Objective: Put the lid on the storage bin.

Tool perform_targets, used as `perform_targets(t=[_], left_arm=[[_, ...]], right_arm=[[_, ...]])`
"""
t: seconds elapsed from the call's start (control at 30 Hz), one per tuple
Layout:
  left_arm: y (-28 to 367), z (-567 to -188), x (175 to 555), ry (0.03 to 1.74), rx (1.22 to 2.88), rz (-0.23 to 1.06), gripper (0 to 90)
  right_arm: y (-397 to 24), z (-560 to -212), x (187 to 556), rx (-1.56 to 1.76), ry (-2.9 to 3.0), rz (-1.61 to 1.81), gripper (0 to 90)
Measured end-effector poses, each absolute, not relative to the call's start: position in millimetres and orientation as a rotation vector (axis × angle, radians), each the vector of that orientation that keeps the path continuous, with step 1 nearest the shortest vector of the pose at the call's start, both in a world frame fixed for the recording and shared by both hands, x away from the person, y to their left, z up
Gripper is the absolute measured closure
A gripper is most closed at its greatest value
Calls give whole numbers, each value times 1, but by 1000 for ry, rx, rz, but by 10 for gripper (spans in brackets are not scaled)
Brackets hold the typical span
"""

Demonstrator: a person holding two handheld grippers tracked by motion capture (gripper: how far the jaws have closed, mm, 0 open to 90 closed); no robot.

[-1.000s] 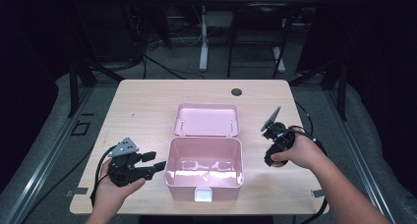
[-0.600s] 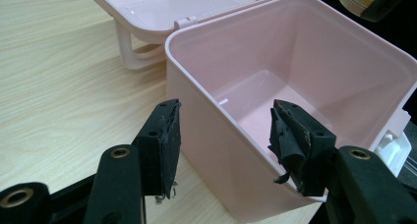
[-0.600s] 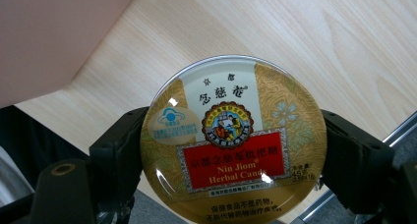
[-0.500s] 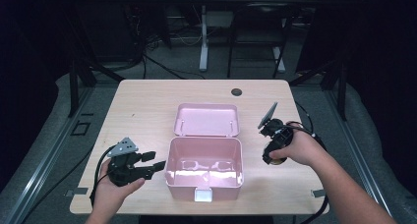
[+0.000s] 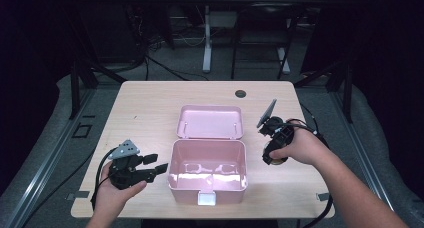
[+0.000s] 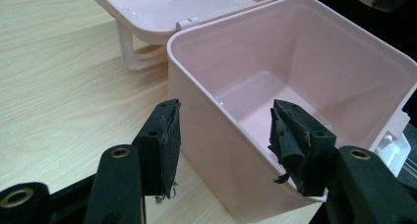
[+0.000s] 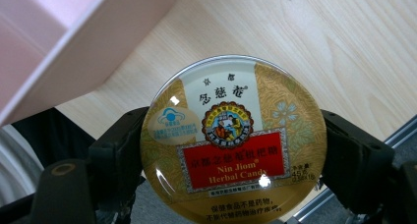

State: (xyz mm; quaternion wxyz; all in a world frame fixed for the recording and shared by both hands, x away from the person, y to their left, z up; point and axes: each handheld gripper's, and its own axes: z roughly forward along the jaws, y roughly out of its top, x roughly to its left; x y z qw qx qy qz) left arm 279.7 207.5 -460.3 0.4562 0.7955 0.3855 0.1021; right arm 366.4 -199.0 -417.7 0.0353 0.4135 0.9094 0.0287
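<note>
Right tongs (image 7: 231, 155) clamping candy tin (image 7: 233, 138), left tongs (image 6: 223, 148) spread, seemingly astride box wall (image 6: 216, 135)

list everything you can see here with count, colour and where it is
storage box: 1, pink, open, front middle of the table, white latch on its near wall
lid: 1, pink, hinged back flat on the table behind the box
candy tin: 1, round, gold with a red label, clamped between the right gripper's jaws, right of the box
table: 1, light wood, with a dark round hole near its far edge
left gripper: 1, black with a grey plate, jaws apart around the box's left wall
right gripper: 1, black, right of the box
hands: 2, one on each gripper, forearms coming in from the near edge
</note>
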Motion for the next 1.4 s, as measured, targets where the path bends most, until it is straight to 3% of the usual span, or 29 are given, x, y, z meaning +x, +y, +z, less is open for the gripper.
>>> perform_targets(t=[1.4], left_arm=[[206,-463,281,948,1975,237,453]], right_arm=[[-113,-409,357,942,2940,125,199]])
